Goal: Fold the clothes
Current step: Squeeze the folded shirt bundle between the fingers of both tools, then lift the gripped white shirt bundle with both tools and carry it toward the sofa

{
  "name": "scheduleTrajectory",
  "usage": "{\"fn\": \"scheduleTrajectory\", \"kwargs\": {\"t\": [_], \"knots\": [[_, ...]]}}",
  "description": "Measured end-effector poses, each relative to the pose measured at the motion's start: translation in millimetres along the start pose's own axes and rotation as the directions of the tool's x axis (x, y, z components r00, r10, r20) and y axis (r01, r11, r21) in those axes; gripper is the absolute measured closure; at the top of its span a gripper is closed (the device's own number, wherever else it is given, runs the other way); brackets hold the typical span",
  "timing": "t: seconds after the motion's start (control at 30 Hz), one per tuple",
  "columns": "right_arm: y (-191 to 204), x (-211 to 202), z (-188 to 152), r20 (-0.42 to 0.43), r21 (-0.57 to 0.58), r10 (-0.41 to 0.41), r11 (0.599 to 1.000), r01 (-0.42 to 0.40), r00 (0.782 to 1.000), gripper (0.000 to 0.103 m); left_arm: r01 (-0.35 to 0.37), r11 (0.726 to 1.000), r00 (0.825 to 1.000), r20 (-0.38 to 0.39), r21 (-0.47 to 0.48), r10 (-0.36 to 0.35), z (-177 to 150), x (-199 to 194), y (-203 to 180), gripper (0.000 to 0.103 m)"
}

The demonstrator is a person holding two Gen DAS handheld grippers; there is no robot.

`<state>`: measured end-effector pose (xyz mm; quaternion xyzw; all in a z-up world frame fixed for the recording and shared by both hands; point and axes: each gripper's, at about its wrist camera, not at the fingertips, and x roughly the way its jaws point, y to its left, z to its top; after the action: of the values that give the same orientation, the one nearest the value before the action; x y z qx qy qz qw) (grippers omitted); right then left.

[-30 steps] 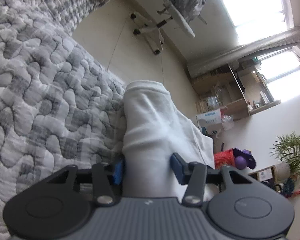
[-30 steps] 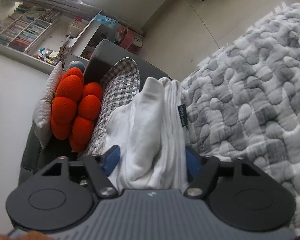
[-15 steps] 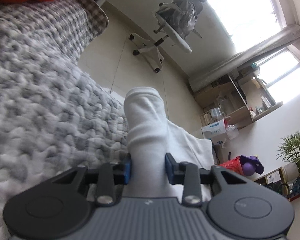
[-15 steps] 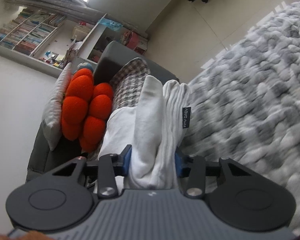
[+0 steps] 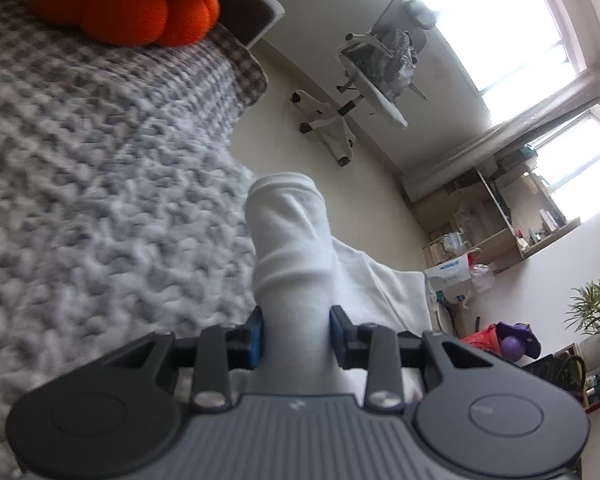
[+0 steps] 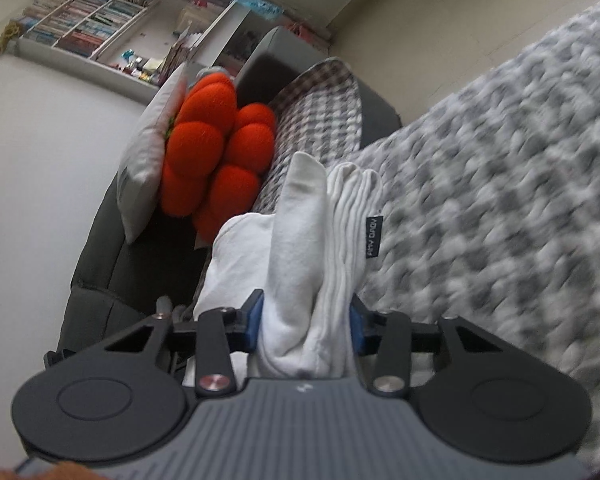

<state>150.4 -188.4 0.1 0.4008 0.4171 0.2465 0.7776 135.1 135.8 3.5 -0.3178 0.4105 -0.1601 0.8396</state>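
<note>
A white garment (image 5: 288,248) rises in a thick fold between the blue pads of my left gripper (image 5: 296,338), which is shut on it; more of its cloth hangs to the right. In the right wrist view the same white garment (image 6: 320,240) shows a ribbed hem with a small black label, and my right gripper (image 6: 305,326) is shut on that bunched edge. Both grippers hold the cloth above a grey and white quilted bedspread (image 5: 100,208) (image 6: 500,200).
An orange lobed cushion (image 6: 212,148) and a grey pillow (image 6: 148,152) lean on a dark sofa (image 6: 100,272), with a checked blanket (image 6: 320,100) beside them. A white office chair (image 5: 376,80) stands on the floor. Shelves, a box and a potted plant (image 5: 596,308) line the far wall.
Both grippers closed on the white garment, then lifted it and carried it across the bedspread. The orange cushion has come into the left wrist view.
</note>
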Motion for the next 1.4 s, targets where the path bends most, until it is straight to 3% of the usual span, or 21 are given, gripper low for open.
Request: {"fn": "scheduleTrajectory", "kwargs": {"t": [0.27, 0.57, 0.77, 0.9, 1.0, 1.13, 1.4], "knots": [[11.3, 25.1, -34.8, -0.059, -0.003, 0.004, 1.0, -0.004, 0.998, 0.058, -0.043, 0.999, 0.999, 0.004, -0.006, 0.043, -17.7, -30.4, 33.9, 0.069], [-0.3, 49.3, -58.3, -0.124, -0.013, -0.012, 1.0, 0.01, 0.992, 0.054, -0.06, 0.998, 0.998, -0.015, -0.03, 0.059, -34.8, -28.6, 71.5, 0.068], [-9.7, 48.6, -58.0, -0.13, 0.014, -0.008, 1.0, 0.01, 0.992, 0.048, -0.08, 0.997, 0.997, -0.024, 0.021, 0.08, -35.9, -20.6, 69.1, 0.056], [-8.6, 50.5, -59.1, -0.128, -0.001, -0.024, 1.0, 0.024, 0.992, 0.045, -0.101, 0.994, 0.994, -0.027, 0.039, 0.102, -36.6, -15.0, 68.1, 0.054], [-7.6, 53.4, -60.9, -0.129, -0.007, -0.023, 1.0, 0.022, 0.991, 0.043, -0.112, 0.993, 0.994, -0.017, 0.04, 0.112, -37.2, -15.2, 68.2, 0.059], [4.5, 55.4, -61.9, -0.125, -0.045, -0.044, 0.998, 0.039, 0.991, 0.054, -0.115, 0.992, 0.993, 0.017, 0.048, 0.114, -38.2, -24.0, 61.8, 0.068], [34.4, 57.5, -58.2, -0.11, -0.063, -0.043, 0.997, 0.037, 0.993, 0.057, -0.127, 0.99, 0.99, 0.073, 0.063, 0.123, -25.1, -49.5, 50.0, 0.069]]}}
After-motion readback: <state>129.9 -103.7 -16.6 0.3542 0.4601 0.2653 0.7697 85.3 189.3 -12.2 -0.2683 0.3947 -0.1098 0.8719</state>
